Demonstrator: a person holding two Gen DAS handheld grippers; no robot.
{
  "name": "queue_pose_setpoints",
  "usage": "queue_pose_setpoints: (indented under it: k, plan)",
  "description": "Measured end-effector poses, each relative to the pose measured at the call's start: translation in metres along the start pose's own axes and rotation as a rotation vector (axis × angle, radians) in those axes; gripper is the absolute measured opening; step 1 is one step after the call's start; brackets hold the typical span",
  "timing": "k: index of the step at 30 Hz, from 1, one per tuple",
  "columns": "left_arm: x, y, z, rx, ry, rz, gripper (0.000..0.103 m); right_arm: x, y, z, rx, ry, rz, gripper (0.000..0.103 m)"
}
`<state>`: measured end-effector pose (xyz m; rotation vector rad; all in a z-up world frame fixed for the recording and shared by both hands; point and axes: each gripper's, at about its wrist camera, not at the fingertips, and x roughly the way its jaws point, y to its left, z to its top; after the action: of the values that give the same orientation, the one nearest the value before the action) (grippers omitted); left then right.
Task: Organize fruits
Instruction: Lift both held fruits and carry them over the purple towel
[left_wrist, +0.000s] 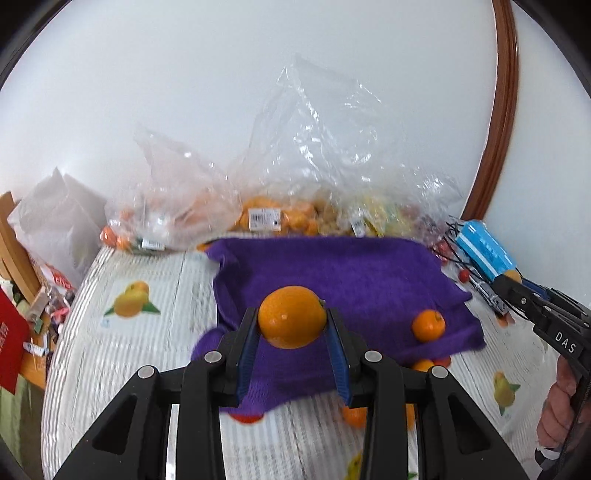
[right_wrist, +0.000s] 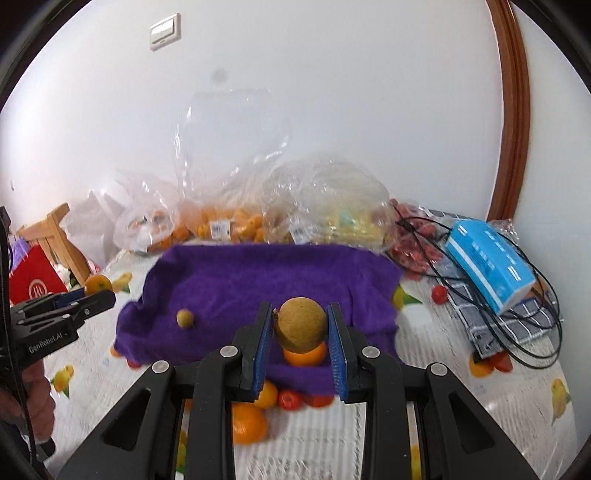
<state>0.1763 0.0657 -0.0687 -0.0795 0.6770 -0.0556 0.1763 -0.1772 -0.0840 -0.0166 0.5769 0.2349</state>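
Observation:
My left gripper (left_wrist: 291, 325) is shut on an orange (left_wrist: 291, 317) and holds it above the purple cloth (left_wrist: 332, 273). My right gripper (right_wrist: 300, 328) is shut on a tan round fruit (right_wrist: 301, 325), also above the purple cloth (right_wrist: 240, 280). A small orange (left_wrist: 428, 325) lies on the cloth's right part. A small tan fruit (right_wrist: 184, 317) lies on the cloth's left part. In the right wrist view the left gripper (right_wrist: 88, 299) shows at the left with its orange (right_wrist: 98, 284). In the left wrist view the right gripper (left_wrist: 517, 288) shows at the right.
Clear plastic bags of fruit (left_wrist: 266, 218) stand behind the cloth against the wall. Loose oranges (right_wrist: 249, 424) and red fruits (right_wrist: 290, 400) lie at the cloth's near edge. A blue box (right_wrist: 487, 262), black cables (right_wrist: 517, 332) and a checked cloth (right_wrist: 476, 317) lie right. Clutter (left_wrist: 22, 314) sits left.

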Motion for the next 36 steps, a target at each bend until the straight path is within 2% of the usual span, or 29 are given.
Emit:
queue_pose_setpoints:
  k: [8,11,17,23,29,36]
  plan:
    - [0.033,0.005,0.018,-0.034,-0.019,0.004,0.034,0.03,0.005,0.026,0.032,-0.015,0.033,0.029]
    - [0.045,0.007,0.016,-0.045,-0.02,-0.006,0.034,0.043,0.006,0.031,0.027,-0.022,0.037,0.029]
    - [0.069,0.014,-0.002,-0.062,0.011,0.01,0.034,0.071,-0.005,0.014,0.03,0.023,0.047,0.029]
    - [0.071,0.019,-0.004,-0.076,0.008,0.018,0.034,0.079,-0.013,0.006,0.028,0.034,0.018,0.029]
    - [0.075,0.022,-0.005,-0.094,0.02,0.023,0.034,0.088,-0.021,0.003,0.054,0.051,0.04,0.029]
    - [0.082,0.022,-0.008,-0.096,0.046,0.028,0.034,0.103,-0.026,-0.005,0.067,0.101,0.027,0.029]
